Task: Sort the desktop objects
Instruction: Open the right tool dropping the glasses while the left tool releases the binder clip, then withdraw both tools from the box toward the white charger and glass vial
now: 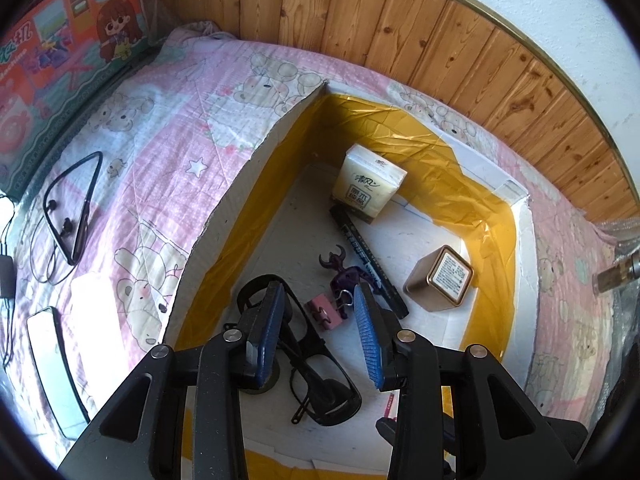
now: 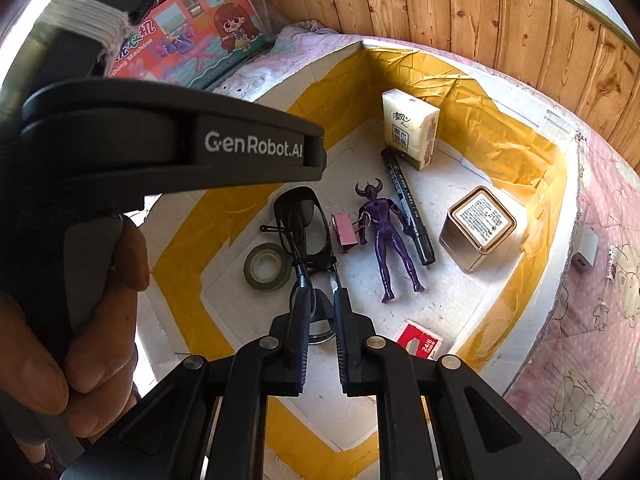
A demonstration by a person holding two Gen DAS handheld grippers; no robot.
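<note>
left gripper point(image 1: 320, 312) hovers over the box point(image 1: 256, 152), fingers wide apart, nothing between them. below it lie the glasses point(image 1: 316, 376) and a pink clip point(image 1: 320, 312).

right gripper point(image 2: 320, 300) is low in the same box point(image 2: 360, 56), fingers drawn close with a narrow gap. the near end of the glasses point(image 2: 300, 220) sits between the fingertips; whether the pads actually press on the frame cannot be told.

box contents, right wrist view:
- tape roll point(image 2: 267, 266), flat on the floor, just left of the glasses.
- clip point(image 2: 344, 232), just right of the glasses, touching or nearly touching the figure's arm.
- purple figure point(image 2: 386, 232), horned, lying on its back.
- marker point(image 2: 408, 208), black, lying alongside the figure's right, its far end against the tissue pack.
- tissue pack point(image 2: 410, 128), standing near the back wall.
- tin point(image 2: 478, 228), gold, tipped on its side, label facing up, near the right wall.
- red packet point(image 2: 420, 344), near the front right, partly behind the right gripper.

box walls carry yellow tape; floor is white.

outside the box, left wrist view: pink blanket point(image 1: 160, 128) under everything; neckband earphones point(image 1: 72, 216) and a phone point(image 1: 52, 364) on it to the left, well apart from the box. a toy carton point(image 1: 68, 44) stands at the far left against the wood panel wall point(image 1: 440, 40).

the person's left hand point(image 2: 80, 340) grips the left gripper's handle, seen from the right wrist.
</note>
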